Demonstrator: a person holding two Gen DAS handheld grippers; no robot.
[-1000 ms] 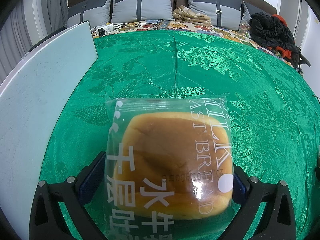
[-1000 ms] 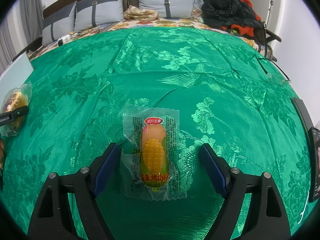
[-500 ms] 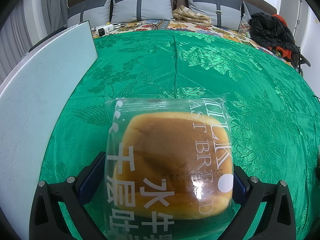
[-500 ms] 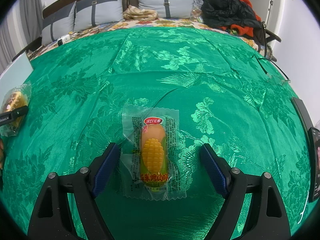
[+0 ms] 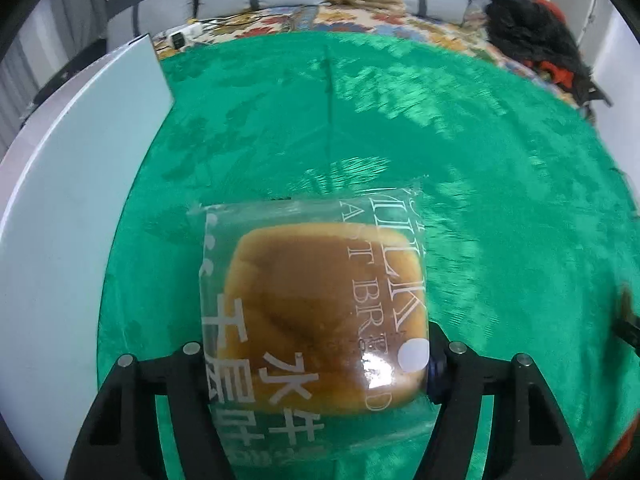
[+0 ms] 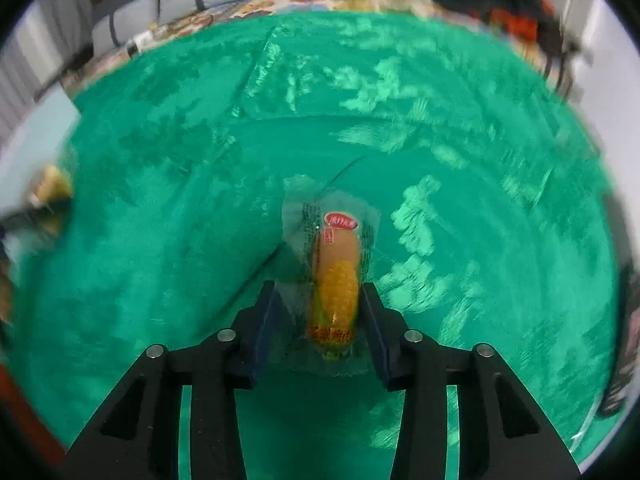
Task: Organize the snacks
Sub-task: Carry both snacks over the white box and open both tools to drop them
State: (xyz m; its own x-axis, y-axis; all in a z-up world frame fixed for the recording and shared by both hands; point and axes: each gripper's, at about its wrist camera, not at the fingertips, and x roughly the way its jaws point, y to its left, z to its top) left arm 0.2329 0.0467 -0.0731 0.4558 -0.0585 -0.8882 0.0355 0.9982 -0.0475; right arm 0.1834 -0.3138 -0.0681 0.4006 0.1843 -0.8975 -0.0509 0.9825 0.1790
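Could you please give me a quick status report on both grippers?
Left gripper shut on milk bread pack. Right gripper shut on corn sausage. Nothing blocking.

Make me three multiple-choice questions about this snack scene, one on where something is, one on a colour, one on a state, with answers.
1. Where is the white board relative to the bread packet?
A. To its left
B. To its right
C. Under it

2. What colour is the cloth?
A. Red
B. Green
C. White

3. How does the right gripper stand toward the corn sausage packet?
A. Jaws closed on it
B. Jaws wide open around it
C. Nowhere near it

Answers: 1 A, the board fills the left wrist view's left edge. 2 B, green fills both views. 3 A, both jaws press the wrapper.
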